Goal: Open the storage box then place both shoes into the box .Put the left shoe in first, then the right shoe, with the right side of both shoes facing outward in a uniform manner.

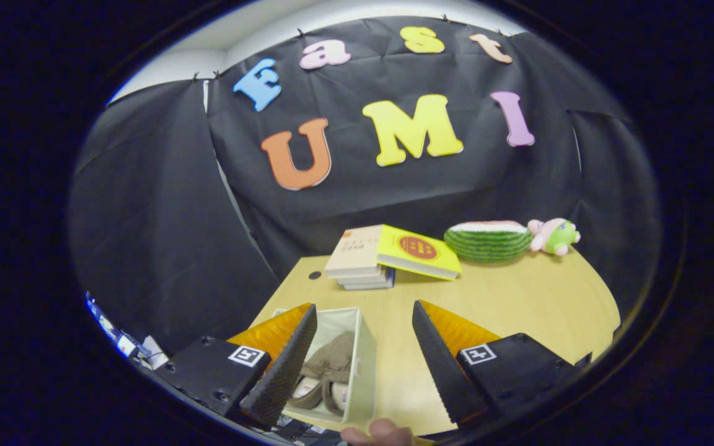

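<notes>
We are holding our gripper (363,365) spread wide, gripping nothing; at seven o'clock, shoes (326,375) are lying inside the storage box (364,365).

— How many of each?
— One storage box (364,365) between the fingers, open — two shoes (326,375) inside. Beyond them: four books (388,254), one watermelon toy (487,240), one plush toy (554,235).

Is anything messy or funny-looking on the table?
The yellow book lies tilted, one edge propped on the stack of books. A shoe already sits in the open storage box. The gripper is open and holds nothing.
</notes>
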Demonstrator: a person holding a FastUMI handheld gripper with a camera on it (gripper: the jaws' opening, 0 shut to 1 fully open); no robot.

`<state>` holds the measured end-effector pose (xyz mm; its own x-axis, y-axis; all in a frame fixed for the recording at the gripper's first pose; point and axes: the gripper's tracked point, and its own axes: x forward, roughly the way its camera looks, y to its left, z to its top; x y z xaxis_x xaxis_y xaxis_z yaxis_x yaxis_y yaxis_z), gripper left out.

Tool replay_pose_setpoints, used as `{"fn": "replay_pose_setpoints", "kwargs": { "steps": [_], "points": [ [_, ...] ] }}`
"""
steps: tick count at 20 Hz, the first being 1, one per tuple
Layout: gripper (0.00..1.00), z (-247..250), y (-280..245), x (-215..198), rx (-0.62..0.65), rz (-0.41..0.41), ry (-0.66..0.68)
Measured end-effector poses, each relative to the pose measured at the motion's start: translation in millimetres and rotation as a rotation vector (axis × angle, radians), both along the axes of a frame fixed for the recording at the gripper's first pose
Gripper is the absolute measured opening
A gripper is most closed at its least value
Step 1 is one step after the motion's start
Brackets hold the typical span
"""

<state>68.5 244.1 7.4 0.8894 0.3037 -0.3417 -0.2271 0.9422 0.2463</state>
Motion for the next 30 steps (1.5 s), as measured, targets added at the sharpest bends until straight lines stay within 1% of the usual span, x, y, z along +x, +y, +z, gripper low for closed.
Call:
{"fn": "replay_pose_setpoints", "kwargs": {
  "steps": [2, 4, 9, 12, 14, 17, 20, 23, 26, 28, 30],
  "points": [
    [1.00, 3, -34, -6, -0.013, -0.064, -0.093],
    [1.00, 4, -60, -14, -0.071, -0.109, -0.153],
    [1.00, 11, -91, -47, -0.162, -0.158, -0.294],
    [1.00, -6, -90, -63, -0.110, -0.139, -0.289],
    [1.00, -12, -102, -65, -0.104, -0.143, -0.311],
    [1.00, -17, -122, -69, -0.128, -0.193, -0.341],
    [1.00, -1, -138, -72, -0.166, -0.247, -0.423],
    [1.00, -1, -130, -79, -0.148, -0.217, -0.424],
    [1.00, 2, -137, -85, -0.147, -0.235, -0.467],
    [1.00, -4, -130, -87, -0.132, -0.220, -0.445],
    [1.00, -3, -138, -85, -0.133, -0.233, -0.426]
  ]
}}
